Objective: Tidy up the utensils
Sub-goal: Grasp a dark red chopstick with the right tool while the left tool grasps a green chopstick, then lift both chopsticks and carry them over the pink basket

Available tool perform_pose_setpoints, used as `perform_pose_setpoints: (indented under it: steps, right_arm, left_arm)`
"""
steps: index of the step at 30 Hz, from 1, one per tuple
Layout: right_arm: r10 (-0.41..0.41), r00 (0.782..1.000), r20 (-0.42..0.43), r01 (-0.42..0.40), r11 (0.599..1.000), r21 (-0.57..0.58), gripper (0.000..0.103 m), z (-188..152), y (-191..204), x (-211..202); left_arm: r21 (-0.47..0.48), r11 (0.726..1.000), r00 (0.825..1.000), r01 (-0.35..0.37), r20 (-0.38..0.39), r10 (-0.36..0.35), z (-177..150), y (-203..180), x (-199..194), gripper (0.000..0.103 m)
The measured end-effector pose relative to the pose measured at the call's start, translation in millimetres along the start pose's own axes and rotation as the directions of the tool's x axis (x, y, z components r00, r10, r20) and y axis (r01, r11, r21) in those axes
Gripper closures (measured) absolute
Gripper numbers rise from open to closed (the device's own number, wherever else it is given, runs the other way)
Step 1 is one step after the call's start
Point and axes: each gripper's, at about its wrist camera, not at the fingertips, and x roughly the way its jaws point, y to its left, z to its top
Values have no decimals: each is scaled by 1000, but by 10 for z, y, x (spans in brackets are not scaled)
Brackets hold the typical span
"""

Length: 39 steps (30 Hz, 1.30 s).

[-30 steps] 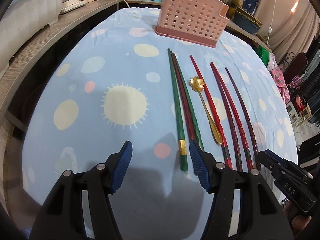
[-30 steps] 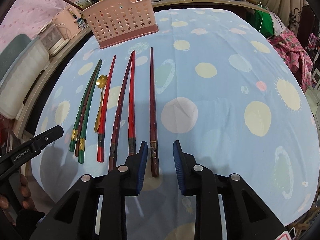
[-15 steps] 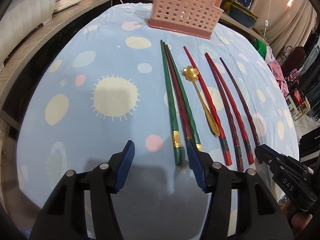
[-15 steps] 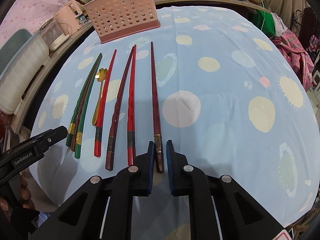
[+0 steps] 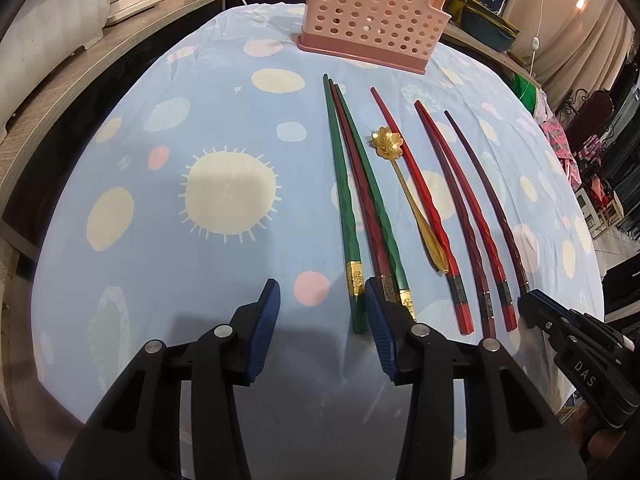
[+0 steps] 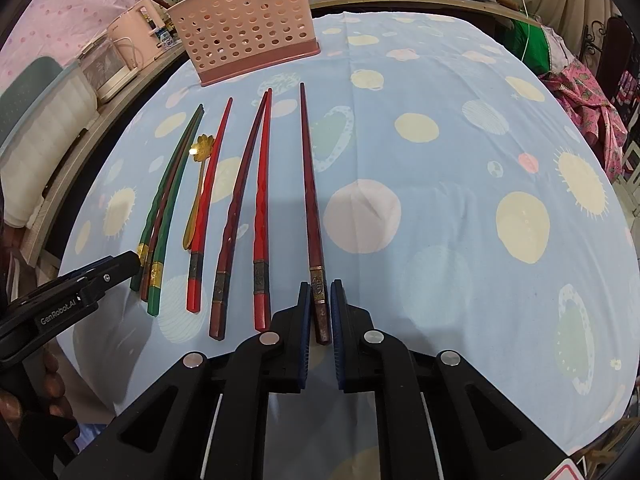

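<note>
A table is covered by a pale blue tablecloth [image 6: 460, 184] printed with cream, pink and white spots. At its far edge a pink perforated utensil basket [image 5: 372, 12] stands upright. Before it, chopsticks are laid in a row, tips toward the basket: a green and dark red bundle [image 5: 352, 184], a red chopstick [image 5: 420, 196], a dark red and red pair [image 5: 464, 212], and a dark maroon chopstick [image 6: 310, 184] on its own. A gold flower-bowled spoon [image 5: 408, 192] lies beside the red one.

The right gripper [image 6: 320, 312] is closed on the maroon chopstick's thick end. The left gripper [image 5: 320, 312], its jaws closing, is spread around the leftmost green chopstick's end, not pressed on it. "DAS" and "GenRobot.AI" are read on the gripper bodies.
</note>
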Motion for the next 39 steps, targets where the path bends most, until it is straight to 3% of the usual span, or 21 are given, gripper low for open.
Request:
perform_pose_setpoints:
  steps: [10, 21, 39]
  right_arm:
    - [1, 1000, 2, -1, 1000, 1, 94, -7, 2, 0]
    - [5, 1000, 5, -5, 1000, 3, 94, -7, -3, -7]
    - [31, 999, 37, -31, 1000, 3, 96, 39, -2, -136]
  left_arm:
    - [5, 1000, 1000, 11, 8, -11, -5, -1, 9, 68]
    - [-2, 999, 999, 44, 2, -44, -9, 6, 31, 96]
    - [-9, 998, 997, 56, 48, -56, 61, 32, -239, 96]
